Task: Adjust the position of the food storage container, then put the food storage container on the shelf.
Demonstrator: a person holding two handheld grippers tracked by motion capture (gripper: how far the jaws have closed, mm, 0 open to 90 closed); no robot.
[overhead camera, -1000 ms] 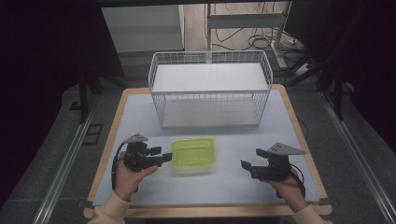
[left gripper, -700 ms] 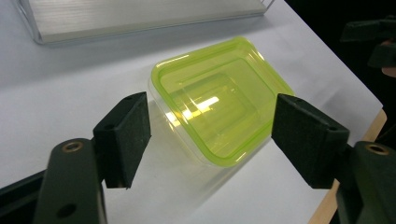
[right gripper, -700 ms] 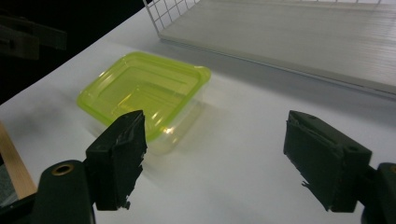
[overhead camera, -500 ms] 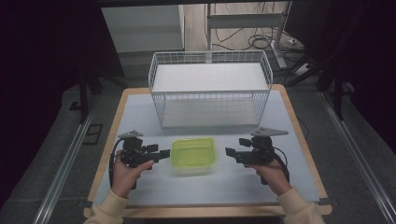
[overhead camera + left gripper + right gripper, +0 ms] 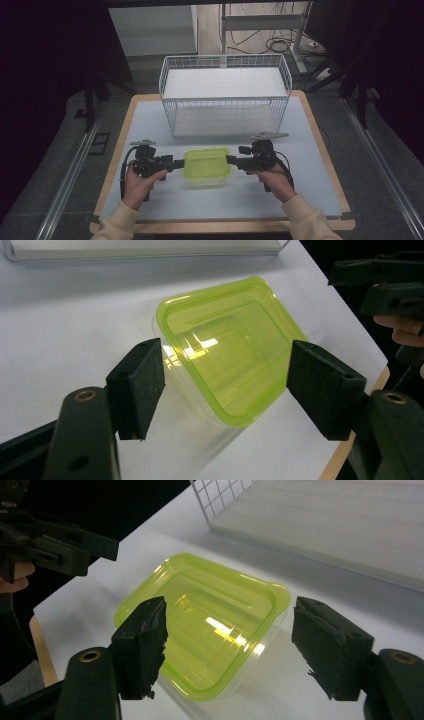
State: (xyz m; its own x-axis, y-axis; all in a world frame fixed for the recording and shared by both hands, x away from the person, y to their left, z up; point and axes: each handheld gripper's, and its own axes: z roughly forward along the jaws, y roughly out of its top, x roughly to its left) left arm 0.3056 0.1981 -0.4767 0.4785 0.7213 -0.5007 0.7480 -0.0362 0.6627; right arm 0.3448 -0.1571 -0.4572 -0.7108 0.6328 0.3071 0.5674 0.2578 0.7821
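A: Right gripper (image 5: 231,160) has come in toward the green-lidded container (image 5: 207,165) since a second ago, jaws closing a bit as it came. Left gripper (image 5: 180,162) is barely shifting, jaws just easing in slightly.

B: Either one gripping yet?

A: No. In the left gripper view the container (image 5: 227,367) is sitting between the spread jaws, pads clear of it on both sides. Same in the right gripper view, container (image 5: 205,622) between the jaws, gaps on both sides.

B: Where's the container sitting?

A: Flat on the white table (image 5: 310,150), just in front of the wire basket (image 5: 225,95), apart from it. Left gripper is pointing at the container's left edge, right gripper at its right edge, both tips right at the lid rim.

B: Hands?

A: Left hand (image 5: 140,182) and right hand (image 5: 275,180) are holding the grippers, nearer the table's front edge than the container.
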